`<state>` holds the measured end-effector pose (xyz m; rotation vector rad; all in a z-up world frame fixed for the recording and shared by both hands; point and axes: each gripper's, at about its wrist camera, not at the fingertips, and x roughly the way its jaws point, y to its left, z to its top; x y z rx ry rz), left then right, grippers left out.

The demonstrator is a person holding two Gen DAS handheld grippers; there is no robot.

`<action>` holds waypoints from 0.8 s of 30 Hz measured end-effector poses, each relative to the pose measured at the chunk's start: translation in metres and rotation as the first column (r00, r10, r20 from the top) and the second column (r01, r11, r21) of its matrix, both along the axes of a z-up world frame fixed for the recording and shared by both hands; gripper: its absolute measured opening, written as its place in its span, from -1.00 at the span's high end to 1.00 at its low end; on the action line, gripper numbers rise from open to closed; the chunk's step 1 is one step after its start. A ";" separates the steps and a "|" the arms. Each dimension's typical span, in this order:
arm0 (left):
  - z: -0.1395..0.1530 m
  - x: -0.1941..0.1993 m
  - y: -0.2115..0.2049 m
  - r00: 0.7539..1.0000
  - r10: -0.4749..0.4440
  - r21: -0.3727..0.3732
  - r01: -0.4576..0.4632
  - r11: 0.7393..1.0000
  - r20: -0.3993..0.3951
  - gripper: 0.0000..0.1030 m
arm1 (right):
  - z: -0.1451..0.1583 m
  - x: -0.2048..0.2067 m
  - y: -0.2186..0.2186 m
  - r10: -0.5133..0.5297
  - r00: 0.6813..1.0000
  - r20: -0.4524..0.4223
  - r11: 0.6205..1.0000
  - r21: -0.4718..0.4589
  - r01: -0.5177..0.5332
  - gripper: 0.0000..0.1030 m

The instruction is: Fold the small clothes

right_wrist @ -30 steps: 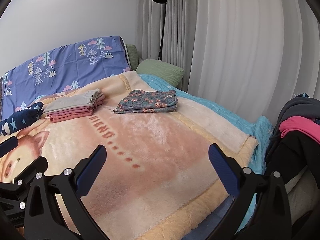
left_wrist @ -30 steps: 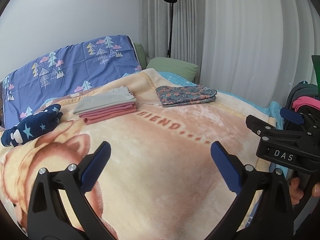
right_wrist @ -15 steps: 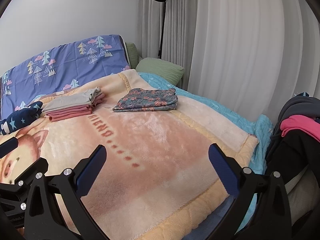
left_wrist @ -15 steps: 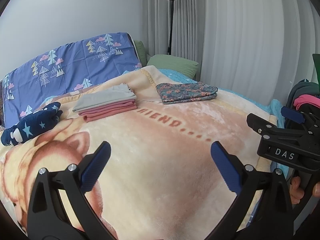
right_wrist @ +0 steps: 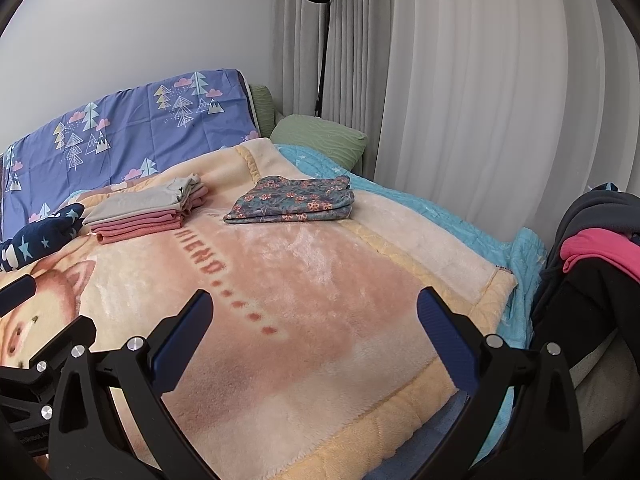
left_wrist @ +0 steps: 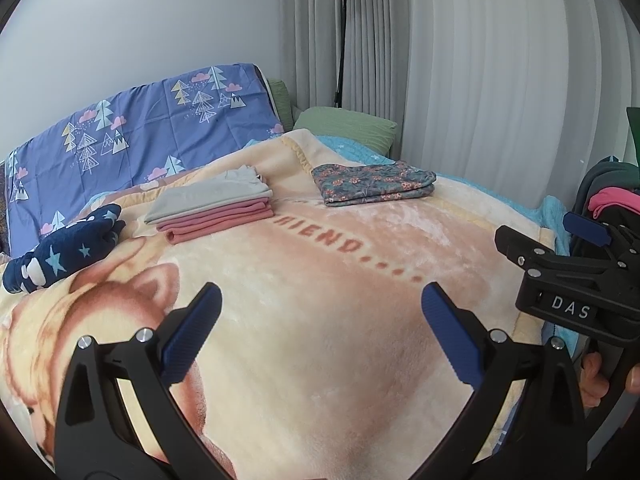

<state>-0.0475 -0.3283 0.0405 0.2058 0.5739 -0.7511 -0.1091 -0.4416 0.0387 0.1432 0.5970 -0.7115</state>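
A folded stack of grey and pink clothes lies on the peach blanket, also in the right wrist view. A folded floral garment lies to its right, also in the right wrist view. A navy star-print garment lies rumpled at the left. My left gripper is open and empty above the blanket. My right gripper is open and empty near the blanket's front right corner; its body shows in the left wrist view.
A heap of dark and pink clothes sits at the right beside the bed. A purple tree-print cover and green pillows lie at the head. A black floor lamp and grey curtains stand behind.
Both grippers have drifted slightly, so the bed scene shifts a little in both views. Both stay open and empty. The clothes have not moved.
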 end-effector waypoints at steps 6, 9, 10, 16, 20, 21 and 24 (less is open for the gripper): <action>0.000 0.001 0.000 1.000 0.000 0.002 0.000 1.000 0.001 -0.96 | 0.000 0.000 0.000 0.000 1.000 0.000 1.000 0.001 0.000 -0.97; 0.000 0.001 0.000 1.000 0.000 0.002 0.000 1.000 0.000 -0.96 | 0.000 0.000 0.000 0.001 1.000 0.000 1.000 0.000 -0.001 -0.97; 0.000 0.001 0.000 1.000 0.000 0.002 0.000 1.000 0.001 -0.96 | 0.000 0.000 -0.001 0.001 1.000 0.000 1.000 0.000 -0.001 -0.97; -0.001 0.002 0.002 1.000 -0.001 0.007 0.001 1.000 -0.003 -0.96 | 0.000 0.000 -0.004 -0.008 1.000 0.000 1.000 0.004 0.008 -0.97; -0.002 0.002 0.002 1.000 -0.003 0.007 0.003 1.000 -0.004 -0.96 | 0.000 0.000 -0.006 -0.014 1.000 -0.002 1.000 0.007 0.014 -0.97; -0.002 0.002 0.003 1.000 -0.003 0.008 0.003 1.000 -0.004 -0.96 | 0.000 0.000 -0.006 -0.014 1.000 -0.002 1.000 0.007 0.014 -0.97; -0.002 0.003 0.002 1.000 -0.001 0.008 0.001 1.000 -0.006 -0.96 | 0.000 0.001 -0.005 -0.014 1.000 -0.005 1.000 0.008 0.014 -0.97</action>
